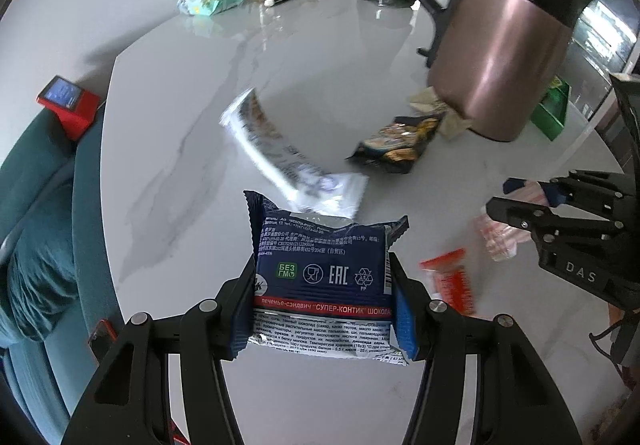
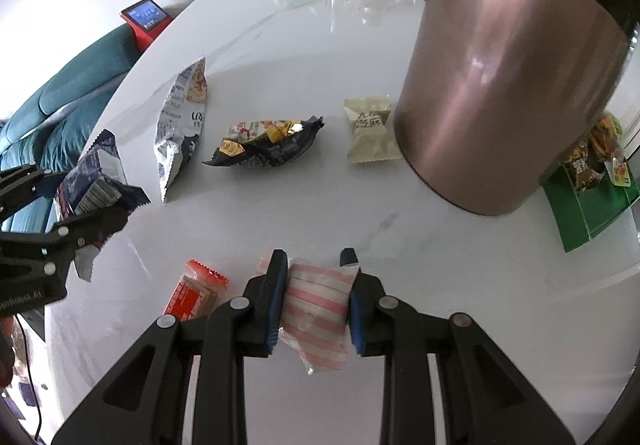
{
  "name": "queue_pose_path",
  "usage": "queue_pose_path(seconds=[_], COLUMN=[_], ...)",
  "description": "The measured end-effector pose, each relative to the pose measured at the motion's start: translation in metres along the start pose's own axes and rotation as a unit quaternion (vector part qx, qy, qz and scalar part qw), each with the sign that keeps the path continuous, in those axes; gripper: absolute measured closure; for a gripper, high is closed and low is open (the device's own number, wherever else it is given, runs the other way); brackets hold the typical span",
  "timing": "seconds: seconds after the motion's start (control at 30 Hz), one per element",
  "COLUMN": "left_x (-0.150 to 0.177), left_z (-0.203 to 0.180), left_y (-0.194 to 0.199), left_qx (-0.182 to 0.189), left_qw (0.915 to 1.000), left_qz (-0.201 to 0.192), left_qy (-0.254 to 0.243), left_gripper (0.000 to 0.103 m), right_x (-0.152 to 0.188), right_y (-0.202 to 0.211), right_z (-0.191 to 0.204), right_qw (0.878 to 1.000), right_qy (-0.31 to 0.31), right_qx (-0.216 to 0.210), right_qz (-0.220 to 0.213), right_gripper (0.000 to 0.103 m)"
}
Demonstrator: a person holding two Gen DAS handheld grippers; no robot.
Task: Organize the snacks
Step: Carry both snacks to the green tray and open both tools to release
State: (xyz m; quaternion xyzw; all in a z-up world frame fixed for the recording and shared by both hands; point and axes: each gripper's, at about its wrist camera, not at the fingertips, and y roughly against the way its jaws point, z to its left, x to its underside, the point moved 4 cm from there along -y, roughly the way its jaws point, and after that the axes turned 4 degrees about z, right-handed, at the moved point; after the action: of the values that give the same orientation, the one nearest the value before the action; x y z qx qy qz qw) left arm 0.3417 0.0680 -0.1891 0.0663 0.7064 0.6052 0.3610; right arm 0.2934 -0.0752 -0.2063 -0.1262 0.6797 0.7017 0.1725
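Far to your left a teal sofa runs along the edge of the white marble table, with a red device with a lit screen perched at the table's rim. Your left gripper pinches the dark blue cookie pack between its blue pads, which press into the wrapper's two side edges; the pack is lifted clear of the tabletop, label facing the camera. Just past it lies a white and blue snack bag, stretched lengthwise on the table. Next comes a small orange-red packet, flat on the surface between your two grippers. Your right gripper is clamped tight on a pink-striped candy wrapper, squeezing it so the loose end crumples out below the fingers. Beyond that, near the table's middle, a black and yellow snack pouch lies crumpled, and to its right a beige wrapped sweet sits just beside the tall copper-coloured canister. Farthest right, a green box holding more snack packets stands at the table's edge, partly hidden behind the canister.
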Motion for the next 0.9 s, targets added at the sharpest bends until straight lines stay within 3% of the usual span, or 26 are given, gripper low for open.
queue_pose_path(seconds=[0.27, 0.43, 0.9], left_x=[-0.002, -0.009, -0.057], left_z=[-0.051, -0.097, -0.241], left_y=[0.007, 0.011, 0.004], left_qx=[0.009, 0.016, 0.026], left_qw=[0.9999, 0.9986, 0.9942], left_qz=[-0.006, -0.009, -0.013], left_qy=[-0.012, -0.050, -0.103], left_gripper=[0.052, 0.052, 0.052], right_x=[0.015, 0.027, 0.057], right_y=[0.031, 0.054, 0.107], right_z=[-0.025, -0.059, -0.207], right_qw=[1.000, 0.999, 0.995], right_qy=[-0.011, -0.029, -0.078], right_qx=[-0.002, 0.010, 0.014], right_qz=[-0.017, -0.031, -0.058], right_gripper=[0.103, 0.103, 0.103])
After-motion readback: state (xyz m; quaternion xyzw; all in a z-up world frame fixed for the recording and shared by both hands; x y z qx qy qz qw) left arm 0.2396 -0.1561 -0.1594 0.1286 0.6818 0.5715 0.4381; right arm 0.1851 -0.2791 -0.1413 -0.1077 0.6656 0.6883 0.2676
